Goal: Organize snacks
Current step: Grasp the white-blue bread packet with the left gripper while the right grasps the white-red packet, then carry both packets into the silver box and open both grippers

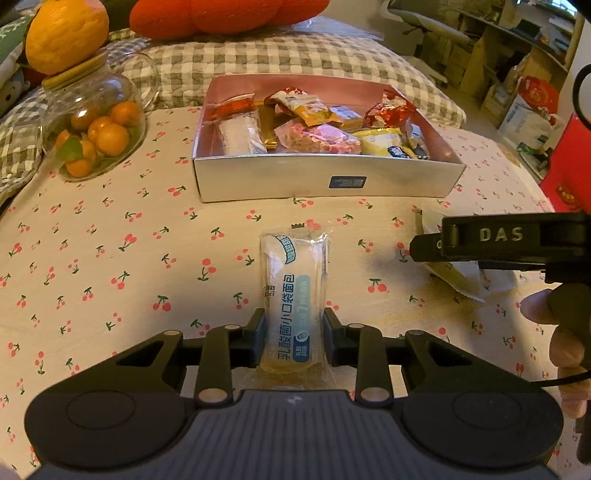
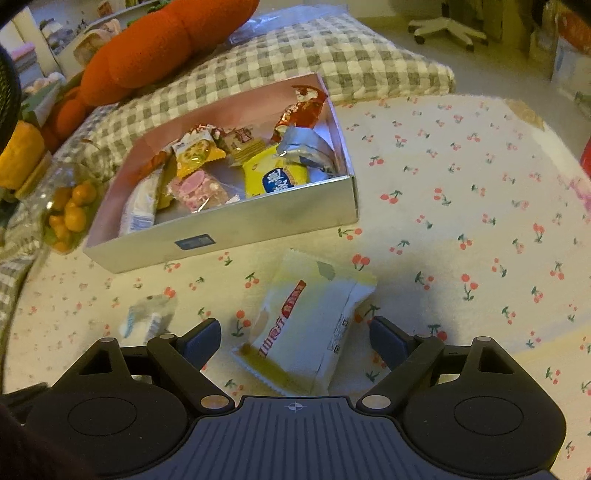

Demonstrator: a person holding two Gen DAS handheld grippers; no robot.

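My left gripper (image 1: 294, 334) is shut on a clear bread packet (image 1: 293, 291) with blue print, which points toward the silver box (image 1: 325, 181). The box holds several wrapped snacks (image 1: 317, 125). My right gripper (image 2: 295, 339) is open, its fingers on either side of a white and yellow snack packet (image 2: 306, 321) that lies on the cherry-print cloth (image 2: 461, 221). In the left wrist view the right gripper (image 1: 424, 249) shows from the side over that packet (image 1: 458, 277). The box also shows in the right wrist view (image 2: 229, 229), and the clear packet shows blurred at the left (image 2: 147, 317).
A glass jar of small oranges (image 1: 96, 122) lies left of the box. A checked cushion (image 1: 280, 59), an orange plush (image 1: 229, 14) and a yellow plush fruit (image 1: 66, 33) lie behind. A red bag (image 1: 569, 170) stands at the right edge.
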